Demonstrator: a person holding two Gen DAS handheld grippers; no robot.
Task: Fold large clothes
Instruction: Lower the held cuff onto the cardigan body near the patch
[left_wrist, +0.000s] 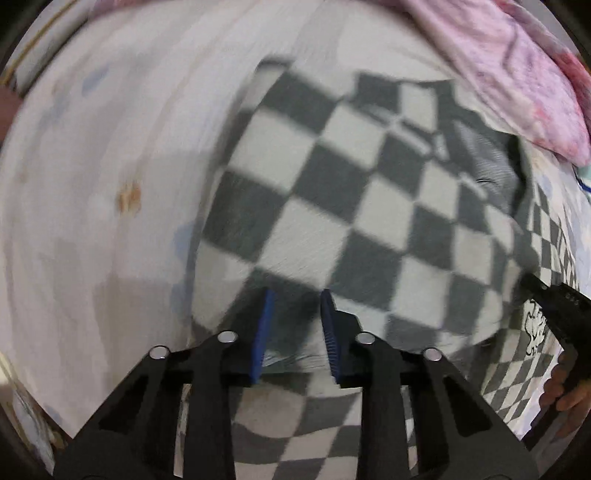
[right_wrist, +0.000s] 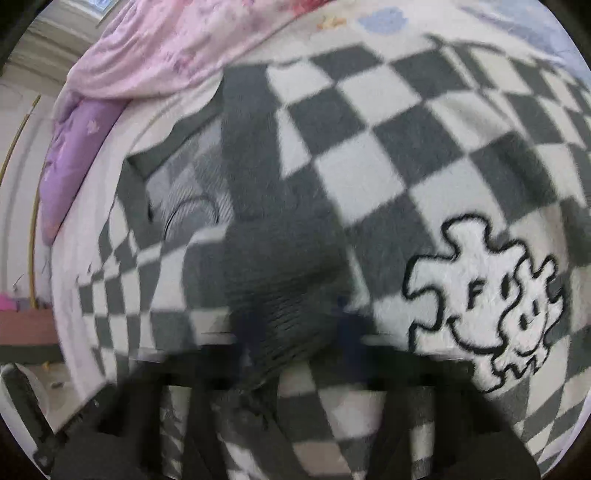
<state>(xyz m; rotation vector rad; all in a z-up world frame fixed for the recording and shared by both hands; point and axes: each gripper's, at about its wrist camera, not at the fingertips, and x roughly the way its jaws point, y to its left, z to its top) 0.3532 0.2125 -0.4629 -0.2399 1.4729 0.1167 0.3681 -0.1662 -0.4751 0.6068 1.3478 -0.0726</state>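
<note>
Bed (left_wrist: 92, 155): covered by a white sheet with faint coloured prints; it carries everything else in both views.
Checkered garment (left_wrist: 332, 206): a large grey-and-white fleece piece spread over the bed, filling the middle and right of the left wrist view and most of the right wrist view (right_wrist: 388, 155). Its collar opening, with a ribbed grey lining, shows near the far edge. A dark grey ribbed part (right_wrist: 280, 288), cuff or hem, cannot be told, lies bunched in front of the right gripper.
Pink bedding (right_wrist: 177, 40): crumpled at the far side of the bed, beyond the garment's collar; seen top right in the left wrist view (left_wrist: 517, 74).
Purple pillow (right_wrist: 74, 162): beside the pink bedding at the bed's left edge in the right wrist view.
Patch (right_wrist: 484, 295): white, black-outlined cartoon shape with a smiling face, on the garment to the right of the right gripper.
Left gripper (left_wrist: 297, 321): over the garment's near edge; the blue-padded fingers (left_wrist: 264, 332) stand a narrow gap apart, nothing clearly between them.
Right gripper (right_wrist: 295, 347): heavily blurred, low over the ribbed part; fingers apart, though whether they pinch fabric cannot be told.
</note>
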